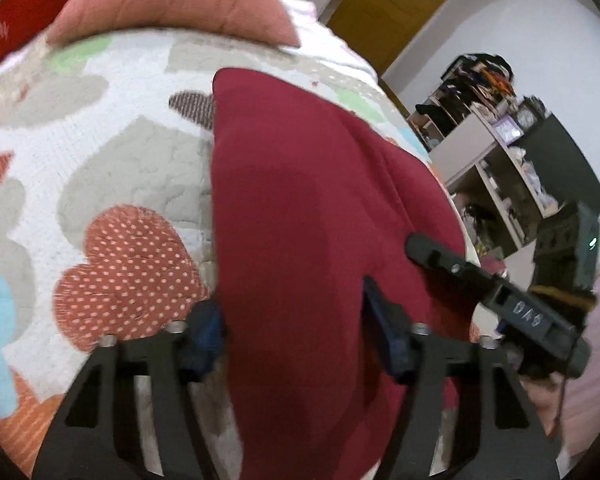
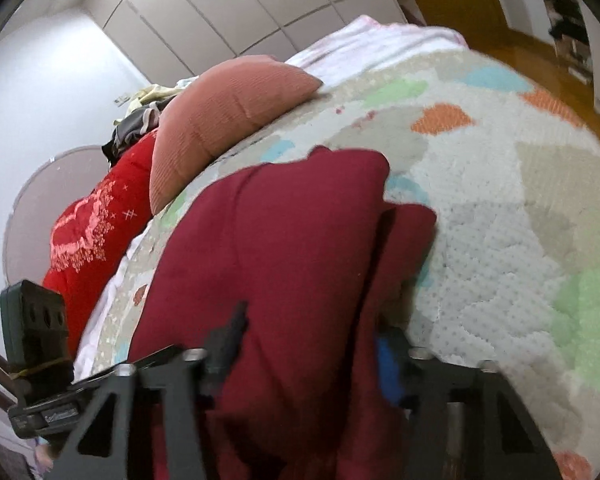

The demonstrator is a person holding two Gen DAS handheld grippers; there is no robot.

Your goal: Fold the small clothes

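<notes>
maroon garment (image 1: 300, 208) (on patchwork quilt (image 1: 112, 128))

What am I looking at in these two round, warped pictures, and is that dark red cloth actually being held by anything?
There is no robot arm: a person carries a two-finger gripper in each hand, and each has a fisheye camera looking along its fingers. One picture is from the left gripper, the other from the right gripper. The black struts at the bottom are the gripper's own fingers. Both look down at a bed with a patchwork quilt, where a dark red garment lies. A pink cushion sits further back. In each view the garment runs up between the fingers; blur hides whether the pads are pinching it. In the left view the right gripper also shows, at the cloth's edge.
</notes>
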